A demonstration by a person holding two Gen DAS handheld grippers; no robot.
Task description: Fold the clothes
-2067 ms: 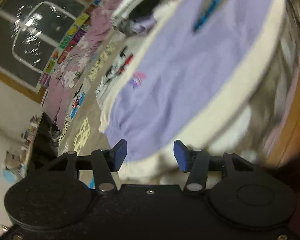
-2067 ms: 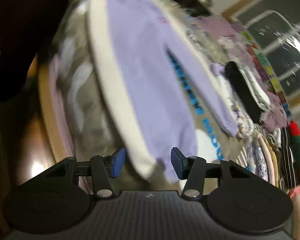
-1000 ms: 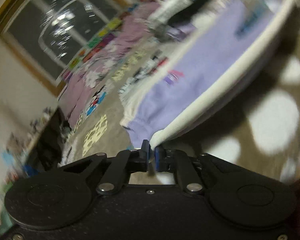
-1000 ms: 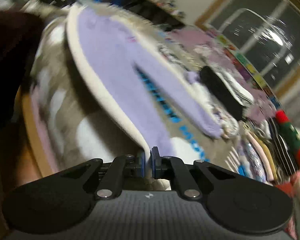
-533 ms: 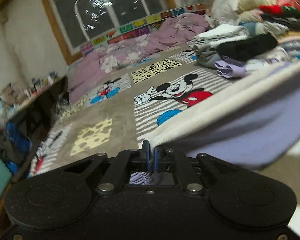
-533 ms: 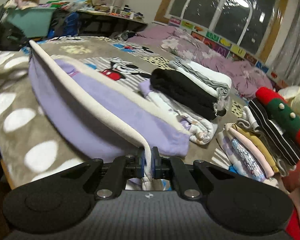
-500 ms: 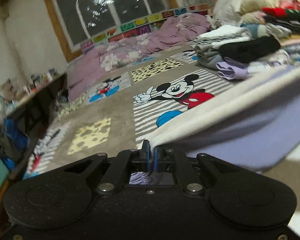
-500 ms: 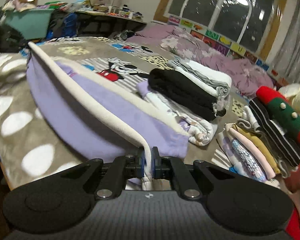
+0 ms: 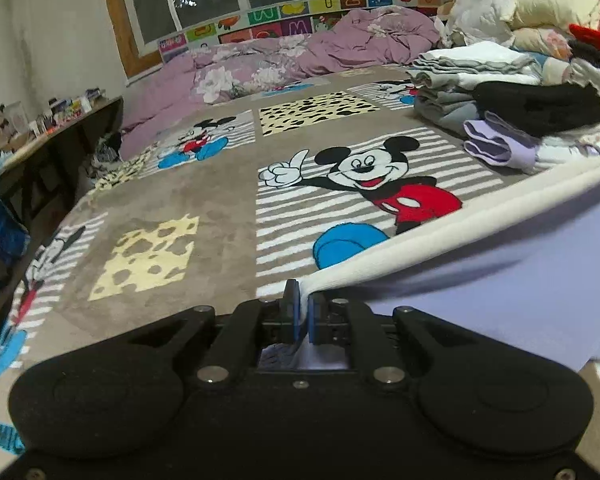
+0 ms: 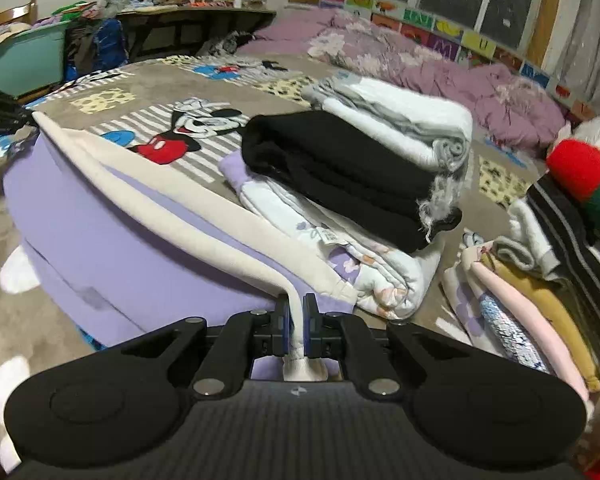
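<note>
Both tongs, left [image 9: 303,312] and right [image 10: 296,322], are closed tight on the cream band of the purple garment [image 10: 112,256]. Carry both ends level over the bed [image 9: 204,192], and lay the edges matched.

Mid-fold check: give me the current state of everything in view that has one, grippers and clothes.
left gripper: shut on the white hem.
right gripper: shut on the white hem.
lavender garment: lifted, stretched between both grippers.
black garment: folded, on the stack.
floral garment: folded, bottom of the stack.
</note>
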